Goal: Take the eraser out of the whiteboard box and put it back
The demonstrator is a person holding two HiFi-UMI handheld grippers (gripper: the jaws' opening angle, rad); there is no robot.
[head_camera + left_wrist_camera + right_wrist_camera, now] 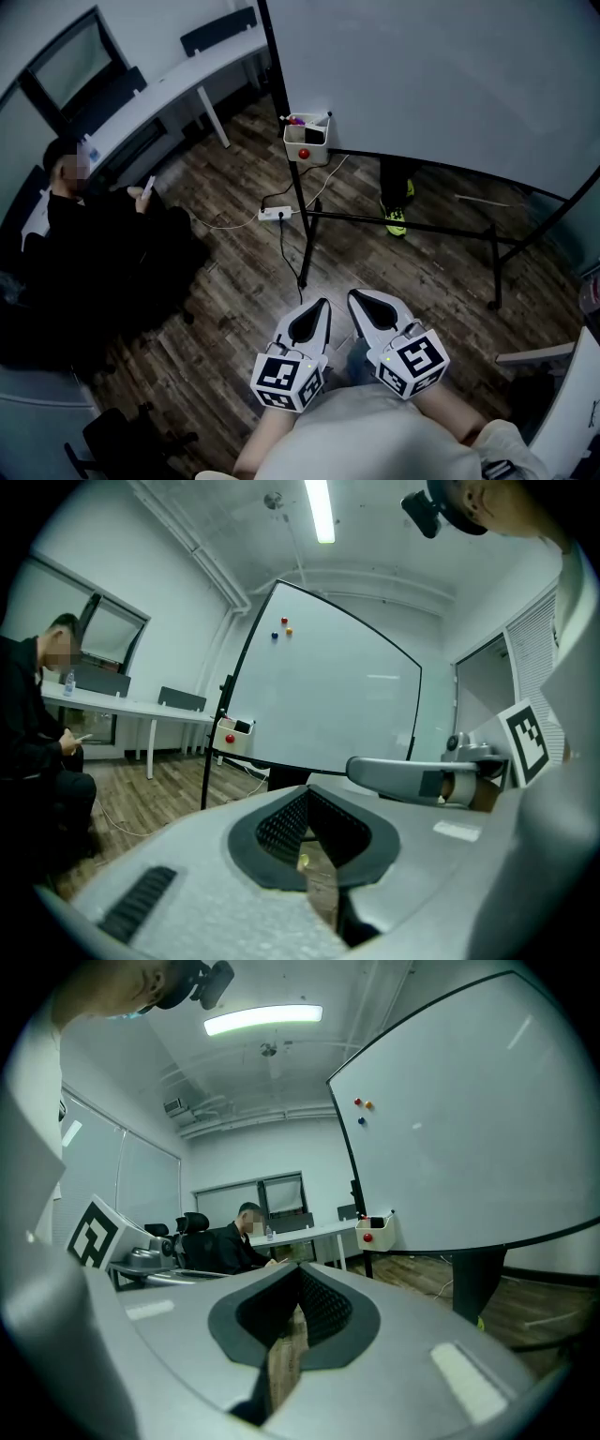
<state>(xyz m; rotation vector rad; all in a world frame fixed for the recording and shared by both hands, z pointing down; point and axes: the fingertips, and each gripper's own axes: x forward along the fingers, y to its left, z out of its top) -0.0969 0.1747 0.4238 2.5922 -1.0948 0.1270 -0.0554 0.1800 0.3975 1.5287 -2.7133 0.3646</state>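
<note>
Eraser (314, 135): I read it as the dark block lying inside the whiteboard box (306, 142), though it is too small to be sure. It is well apart from both my tongs.

Box: white, open-topped, hung on the left edge of the whiteboard (422, 75) at the black stand (302, 216). There is a red round knob (303, 154) on its front wall. Coloured marker ends (297, 120) stick up at its rear left corner.

Left tongs (322, 303): jaws together, nothing between them. The left gripper view shows only floor through the slot behind the tips.

Right tongs (354, 295): jaws together, nothing between them.

Both are held side by side, close in front of my body, pointing toward the stand's foot. The marker cubes face the head camera.

Whiteboard face: three small magnets (284, 626), red, yellow and blue, sit high near its left edge. The rest of the face is blank.

Floor (234, 272): dark wood planks. A white power strip (277, 214) lies just left of the stand post, with a white cable running from it. A yellow-green shoe (396, 221) shows under the board's lower edge, on the far side.

Left of the room: a person in dark clothes (84, 244) sits near a long white tabletop (159, 94), holding something small and pale. Dark chairs stand behind the tabletop.
</note>
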